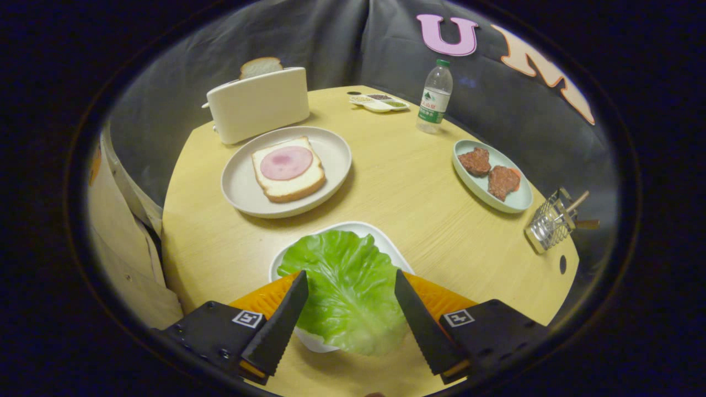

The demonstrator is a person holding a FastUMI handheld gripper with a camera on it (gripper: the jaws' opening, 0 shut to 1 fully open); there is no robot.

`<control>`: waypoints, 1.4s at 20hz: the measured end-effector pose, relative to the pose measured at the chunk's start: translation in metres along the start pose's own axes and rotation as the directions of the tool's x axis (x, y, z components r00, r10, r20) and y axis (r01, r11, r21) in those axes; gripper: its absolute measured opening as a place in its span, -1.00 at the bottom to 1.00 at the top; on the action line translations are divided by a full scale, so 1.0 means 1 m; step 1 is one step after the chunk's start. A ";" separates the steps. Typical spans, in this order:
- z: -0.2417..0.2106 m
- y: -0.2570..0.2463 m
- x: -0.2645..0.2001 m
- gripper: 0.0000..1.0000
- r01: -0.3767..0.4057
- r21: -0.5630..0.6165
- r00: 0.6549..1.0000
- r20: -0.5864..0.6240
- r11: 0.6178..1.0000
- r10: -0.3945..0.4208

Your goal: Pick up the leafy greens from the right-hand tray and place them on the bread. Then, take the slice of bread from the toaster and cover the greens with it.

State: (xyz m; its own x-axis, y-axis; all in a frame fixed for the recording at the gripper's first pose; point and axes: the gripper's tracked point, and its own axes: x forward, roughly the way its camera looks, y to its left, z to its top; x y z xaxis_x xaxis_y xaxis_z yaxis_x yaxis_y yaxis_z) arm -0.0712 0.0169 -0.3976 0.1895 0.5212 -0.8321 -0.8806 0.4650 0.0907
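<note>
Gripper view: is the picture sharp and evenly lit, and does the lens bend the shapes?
Gripper view: strong fisheye bending, so the table edge curves; light is soft and fairly even, with mild shadows beside the plate and toaster; the lettuce leaf is sharp between the open gripper fingers; the bottle looks slightly softer.

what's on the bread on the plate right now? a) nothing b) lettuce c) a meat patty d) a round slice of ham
d: a round pink ham slice lies on the bread; the lettuce is in its white dish between the open gripper fingers.
</note>
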 end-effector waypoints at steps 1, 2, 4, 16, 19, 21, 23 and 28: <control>-0.001 0.000 0.002 1.00 -0.002 0.009 1.000 -0.002 1.000 0.002; -0.004 0.003 0.004 1.00 -0.007 0.019 1.000 -0.005 1.000 0.007; -0.009 0.005 0.009 1.00 -0.011 0.027 1.000 -0.016 1.000 0.011; -0.017 0.008 0.016 0.88 -0.003 0.093 1.000 -0.025 0.996 0.005; -0.017 0.006 0.017 0.60 0.012 0.125 0.999 -0.031 0.992 -0.009; -0.017 0.008 0.017 0.41 0.018 0.127 0.999 -0.037 0.992 -0.013; -0.013 0.008 0.017 0.11 0.016 0.120 1.000 -0.026 0.993 -0.013; -0.011 0.013 0.015 -0.70 0.015 0.104 1.000 -0.005 0.994 -0.015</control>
State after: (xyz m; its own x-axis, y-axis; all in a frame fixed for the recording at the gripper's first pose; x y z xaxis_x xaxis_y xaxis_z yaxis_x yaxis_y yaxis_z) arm -0.0845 0.0233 -0.4152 0.2004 0.5107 -0.8361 -0.8275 0.5451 0.1345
